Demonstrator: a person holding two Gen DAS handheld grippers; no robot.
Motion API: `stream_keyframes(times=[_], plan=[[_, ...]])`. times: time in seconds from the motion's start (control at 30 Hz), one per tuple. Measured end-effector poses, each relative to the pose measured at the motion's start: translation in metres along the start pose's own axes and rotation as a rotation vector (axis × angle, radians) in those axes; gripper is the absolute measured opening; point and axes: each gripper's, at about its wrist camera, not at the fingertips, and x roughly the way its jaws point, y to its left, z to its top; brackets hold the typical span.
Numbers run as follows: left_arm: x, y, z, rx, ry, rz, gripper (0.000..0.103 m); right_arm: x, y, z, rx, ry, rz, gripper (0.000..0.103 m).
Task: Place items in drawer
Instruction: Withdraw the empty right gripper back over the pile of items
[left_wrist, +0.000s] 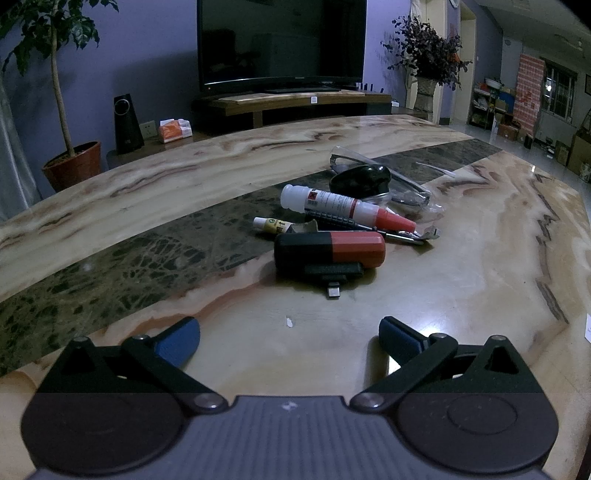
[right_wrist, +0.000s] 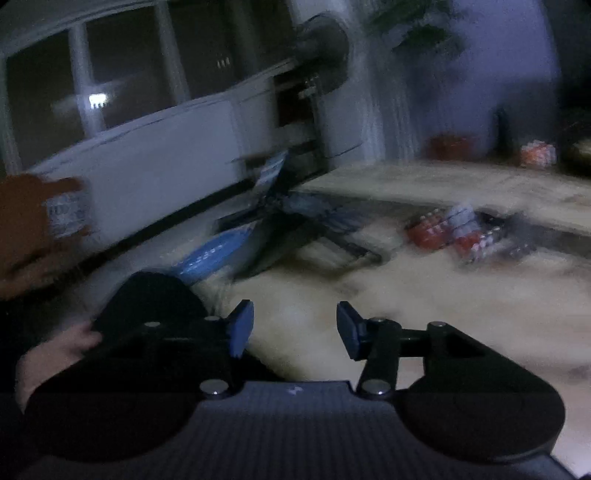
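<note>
A small pile of items lies mid-table in the left wrist view: a black and red device (left_wrist: 328, 251) with a plug at its front, a white bottle with a red cap (left_wrist: 347, 208), a small white tube (left_wrist: 271, 224), a razor (left_wrist: 369, 226), a black round case (left_wrist: 360, 179) and clear glasses (left_wrist: 373, 162). My left gripper (left_wrist: 290, 341) is open and empty, a short way in front of the device. My right gripper (right_wrist: 295, 328) stands open above the table with nothing between its fingers. In this blurred view the pile (right_wrist: 465, 232) lies far to the right.
The marble table (left_wrist: 480, 295) has a dark stone band across it. A TV (left_wrist: 280, 40), a speaker (left_wrist: 127, 123) and potted plants stand beyond it. The right wrist view shows the other gripper's blue pads (right_wrist: 207, 254), a hand (right_wrist: 33, 229) and a white cabinet (right_wrist: 159, 158).
</note>
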Motion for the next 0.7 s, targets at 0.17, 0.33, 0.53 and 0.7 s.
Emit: stream_keyframes(times=[0.17,0.33,0.53,0.7], plan=[[0.000,0.000,0.000,0.000,0.000,0.000,0.103,0.006,-0.056,0.018,0.139,-0.086,-0.243,0.053],[0.000,0.000,0.000,0.000,0.000,0.000,0.103,0.014,-0.094,0.022,0.243,-0.142,-0.308,0.053],[0.000,0.000,0.000,0.000,0.000,0.000,0.103,0.051,-0.093,0.024,0.218,-0.118,-0.300,0.053],[0.000,0.000,0.000,0.000,0.000,0.000,0.103,0.086,-0.077,0.035,0.116,-0.081,-0.258,0.052]])
